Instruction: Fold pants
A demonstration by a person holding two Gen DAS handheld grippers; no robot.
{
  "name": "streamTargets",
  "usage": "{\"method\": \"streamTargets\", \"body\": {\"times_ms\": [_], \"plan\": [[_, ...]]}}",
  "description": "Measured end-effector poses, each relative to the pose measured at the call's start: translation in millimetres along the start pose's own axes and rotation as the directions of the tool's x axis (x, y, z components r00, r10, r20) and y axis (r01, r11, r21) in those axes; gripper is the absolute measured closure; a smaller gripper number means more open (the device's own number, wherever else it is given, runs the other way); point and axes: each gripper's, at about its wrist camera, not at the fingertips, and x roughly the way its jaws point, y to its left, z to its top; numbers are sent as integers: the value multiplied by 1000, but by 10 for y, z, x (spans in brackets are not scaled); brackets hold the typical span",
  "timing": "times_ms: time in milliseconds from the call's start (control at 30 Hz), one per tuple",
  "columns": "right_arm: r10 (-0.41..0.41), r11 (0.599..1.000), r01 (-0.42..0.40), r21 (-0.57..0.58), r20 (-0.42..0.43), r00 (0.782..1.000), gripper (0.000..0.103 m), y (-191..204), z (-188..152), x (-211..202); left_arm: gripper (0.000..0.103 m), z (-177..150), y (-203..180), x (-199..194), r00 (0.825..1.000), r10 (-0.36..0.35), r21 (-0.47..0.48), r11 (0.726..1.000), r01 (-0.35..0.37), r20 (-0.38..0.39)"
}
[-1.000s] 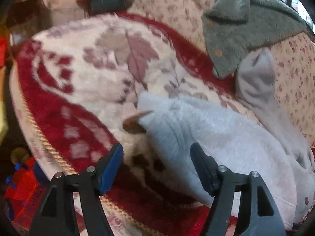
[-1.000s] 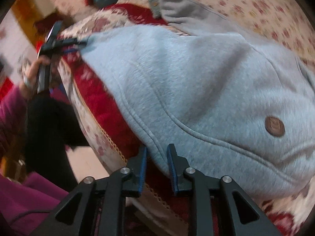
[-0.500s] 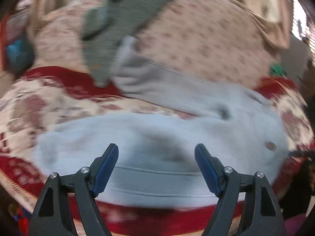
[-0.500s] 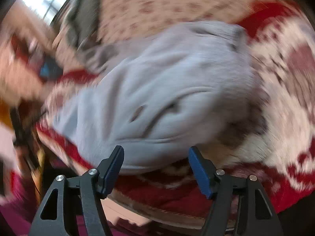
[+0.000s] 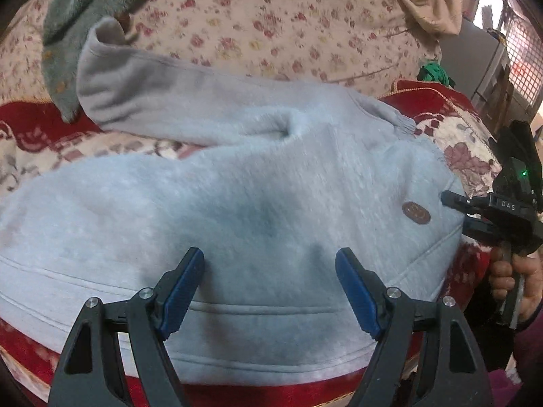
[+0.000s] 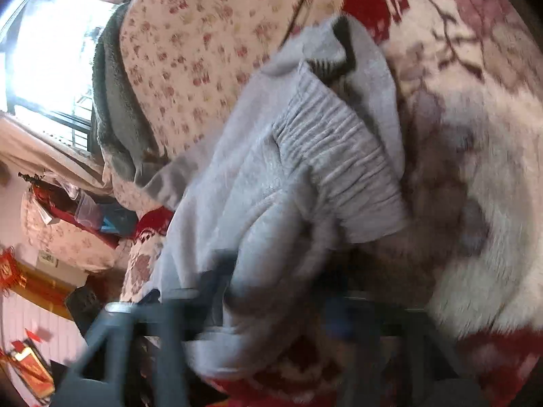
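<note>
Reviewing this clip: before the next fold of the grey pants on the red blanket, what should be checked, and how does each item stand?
1. Left claw open and clear of cloth: ok; it hovers over the pants.
2. Right claw on the waist end: ok for place; its jaws are closing at the edge by the round patch, grip cannot tell.
3. Both legs stacked: not ok; one leg splays off toward the green garment.
4. Waistband flat: not ok, bunched.
5. Blanket free for folding: ok.
</note>
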Motion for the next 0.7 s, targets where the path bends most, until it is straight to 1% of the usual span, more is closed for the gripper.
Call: {"method": "streamTargets", "body": {"times_ms": [100, 133, 200, 300, 367, 467, 533, 567, 600, 633, 667, 700], "plan": [[7, 1000, -7, 3, 14, 1000, 77, 0, 8, -65, 24, -7, -67, 102, 1000, -6, -14, 1000, 6, -17], [8, 1000, -8, -7, 23, 1000, 77, -6, 12, -132, 24, -12, -100, 127, 1000, -19, -16, 1000, 18, -23], [2, 999, -1, -32, 41, 999, 82, 23, 4, -321, 24, -32, -177, 169, 998, -49, -9, 999, 49, -35], [-18, 998, 21, -60, 42, 999, 82, -4, -23, -505, 24, -107, -335, 244, 993, -94, 20, 995, 96, -65], [-34, 997, 37, -73, 33, 999, 82, -11, -60, -543, 23, -174, -442, 290, 992, -104, 49, 993, 108, -77], [-109, 990, 108, -92, -6, 994, 82, -27, -157, -543, 20, -253, -504, 302, 994, -93, 78, 992, 98, -61], [-180, 977, 174, -120, -38, 983, 82, -55, -196, -455, 20, -260, -491, 286, 993, -100, 93, 990, 106, -67], [-190, 976, 184, -119, -41, 981, 78, -79, -200, -452, 20, -241, -463, 253, 992, -106, 89, 990, 112, -71], [-198, 977, 193, -87, -46, 979, 73, -91, -187, -460, 20, -220, -435, 225, 992, -107, 82, 990, 112, -69], [-201, 978, 197, -67, -53, 978, 68, -106, -178, -479, 20, -184, -373, 150, 993, -105, 71, 992, 108, -52], [-215, 976, 211, -58, -64, 974, 55, -91, -144, -504, 20, -143, -309, 77, 995, -99, 69, 992, 101, -32], [-248, 966, 243, -87, -57, 967, 47, -36, -104, -558, 20, -103, -261, 30, 996, -89, 71, 993, 90, -17]]}}
